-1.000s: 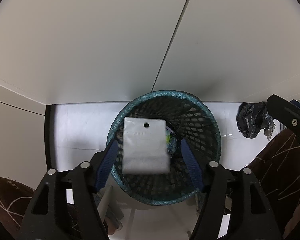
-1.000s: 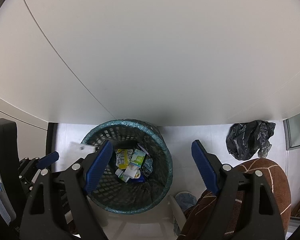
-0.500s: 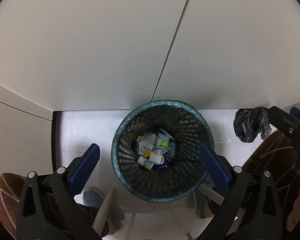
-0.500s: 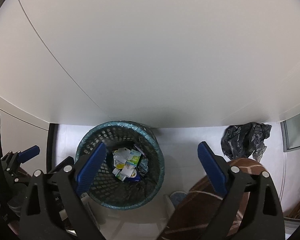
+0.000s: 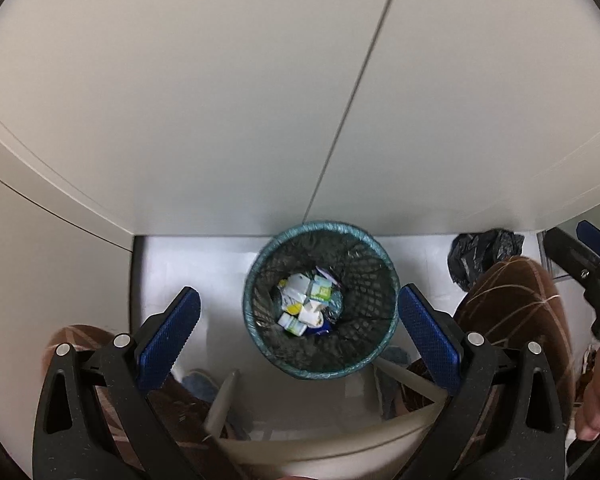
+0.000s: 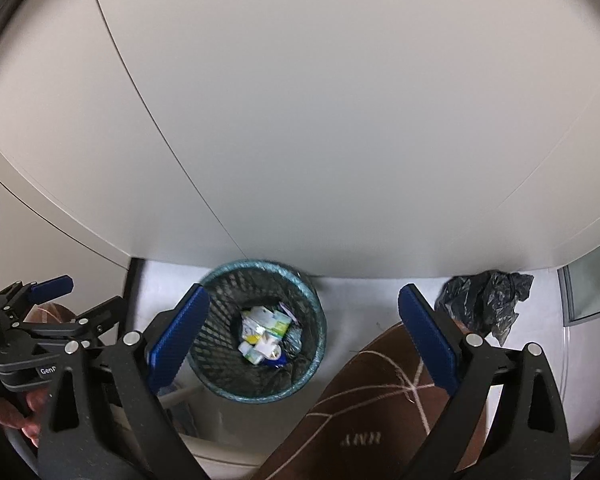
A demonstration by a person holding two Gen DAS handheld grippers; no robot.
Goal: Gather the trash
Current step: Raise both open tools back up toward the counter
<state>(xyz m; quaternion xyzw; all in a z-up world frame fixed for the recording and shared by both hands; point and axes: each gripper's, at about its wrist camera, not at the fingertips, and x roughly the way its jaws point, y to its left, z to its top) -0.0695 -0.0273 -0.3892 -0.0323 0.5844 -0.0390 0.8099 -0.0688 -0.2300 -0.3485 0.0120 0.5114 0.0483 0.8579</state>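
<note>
Jaws, left gripper [image 5: 298, 332]: wide apart and empty, the blue ribbed pads [image 5: 168, 338] flanking the bin from above; a second ago they held a flat grey-white packet over it, and half a second ago they were already spread.
Jaws, right gripper [image 6: 303, 336]: wide apart and empty, as in both earlier frames; the left pad overlaps the bin's near-left wall in the right wrist view.
Change in height: both cameras sit higher than a second ago, so the bin looks smaller and more of the white panels above it shows.
Wall panels [image 5: 220, 100]: smooth, matt white, split by a thin dark seam.
Floor [image 5: 196, 264]: pale, glossy, lit strip between the panels and the person's legs.
Trash bin [image 5: 384, 280]: round, tapering mesh basket, teal rim, dark lining; stands upright on the floor against the panels.
Trash [image 5: 306, 306]: small crumpled cartons and wrappers in white, green, yellow and blue, piled at the bottom of the bin; the released packet cannot be singled out among them.
Black bag [image 5: 484, 252]: crinkled, shiny plastic, bunched on the floor to the right of the bin, well apart from it.
Trousers [image 6: 380, 400]: brown cloth with thin pale lines, below the right gripper.
</note>
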